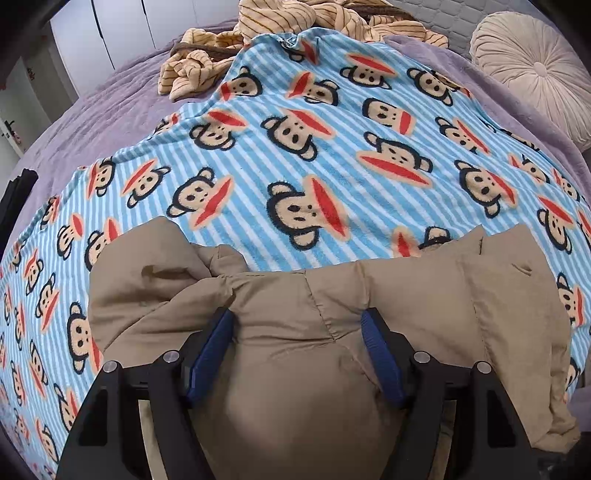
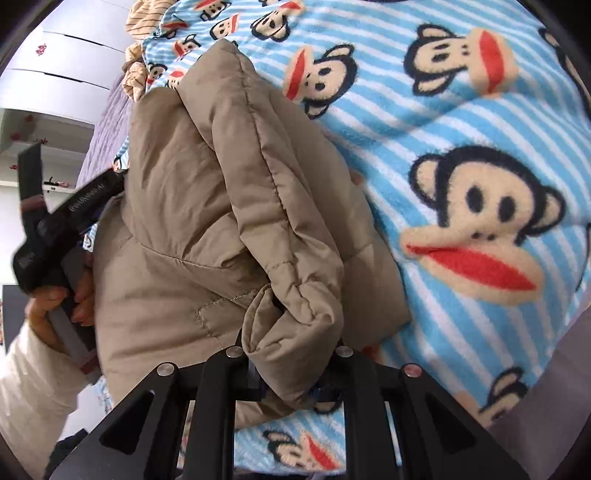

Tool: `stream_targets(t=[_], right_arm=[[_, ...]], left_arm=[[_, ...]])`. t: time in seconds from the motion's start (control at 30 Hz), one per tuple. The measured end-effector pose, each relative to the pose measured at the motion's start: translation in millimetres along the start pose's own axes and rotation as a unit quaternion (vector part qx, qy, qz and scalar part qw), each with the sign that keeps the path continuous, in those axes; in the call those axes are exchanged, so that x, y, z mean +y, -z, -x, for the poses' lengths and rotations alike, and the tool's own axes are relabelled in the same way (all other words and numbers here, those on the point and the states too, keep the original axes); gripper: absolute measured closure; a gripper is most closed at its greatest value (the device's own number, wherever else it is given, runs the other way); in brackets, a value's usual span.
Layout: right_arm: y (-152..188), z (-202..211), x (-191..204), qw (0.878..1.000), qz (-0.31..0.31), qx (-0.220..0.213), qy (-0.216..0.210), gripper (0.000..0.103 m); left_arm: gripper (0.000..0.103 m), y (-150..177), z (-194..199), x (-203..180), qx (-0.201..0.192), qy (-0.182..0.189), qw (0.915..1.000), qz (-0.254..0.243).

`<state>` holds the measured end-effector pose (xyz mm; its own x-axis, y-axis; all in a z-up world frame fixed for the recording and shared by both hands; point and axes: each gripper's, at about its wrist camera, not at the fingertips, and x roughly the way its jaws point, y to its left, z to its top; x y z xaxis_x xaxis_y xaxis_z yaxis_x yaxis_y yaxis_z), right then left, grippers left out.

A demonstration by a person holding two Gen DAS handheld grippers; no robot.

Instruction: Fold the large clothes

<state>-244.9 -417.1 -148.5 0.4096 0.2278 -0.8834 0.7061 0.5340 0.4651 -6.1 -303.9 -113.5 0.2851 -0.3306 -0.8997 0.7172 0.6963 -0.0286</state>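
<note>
A tan padded jacket (image 1: pixel 295 314) is seen bunched near the bed's (image 1: pixel 110 110) front edge, lying on a blue striped monkey-print blanket (image 1: pixel 314 166). The left gripper (image 1: pixel 297 350) is held with its blue pads (image 1: pixel 210 354) apart, a bulge of jacket between them; whether they press on it cannot be told. The right gripper (image 2: pixel 291 369) is clamped on a rolled jacket fold, its pads hidden. A striped beige garment (image 1: pixel 277 22) is heaped by the far edge, a round cushion (image 1: pixel 535 70) at the far right corner.

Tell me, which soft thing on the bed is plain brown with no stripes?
The puffy brown jacket, the one both grippers are on. The monkey blanket has blue-and-white stripes, and the tan blanket behind it has thin dark ones.
</note>
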Motion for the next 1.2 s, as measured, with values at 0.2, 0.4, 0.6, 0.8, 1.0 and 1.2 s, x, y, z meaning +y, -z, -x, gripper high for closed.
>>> stream_targets(t=[0.2,0.4,0.6,0.8,1.0,1.2], right_arm=[[6,75,34,0.993,0.091,-0.07,0.026,0.079],[-11,58,70,0.985,0.17,-0.032,0.015,0.079],[-6,11,61,0.978,0.198,0.051,0.049,0.08],[-17,-2,61,0.973,0.215,0.078,0.04,0.08],[-26,-23,60,0.966,0.227,0.113,0.053,0.082],[-31,-13,68,0.968,0.221,0.11,0.05,0.076]], left_arm=[[0.03,-1,-2,-4,0.004,-0.014,0.9999,-0.006],[0.03,-5,23,2,0.026,-0.027,0.9993,0.005],[0.03,36,85,31,0.028,-0.007,0.998,0.056],[0.03,115,108,40,0.075,0.008,0.9891,0.127],[0.03,144,110,37,0.092,0.008,0.9794,0.18],[0.03,144,121,45,0.093,0.004,0.9803,0.174]])
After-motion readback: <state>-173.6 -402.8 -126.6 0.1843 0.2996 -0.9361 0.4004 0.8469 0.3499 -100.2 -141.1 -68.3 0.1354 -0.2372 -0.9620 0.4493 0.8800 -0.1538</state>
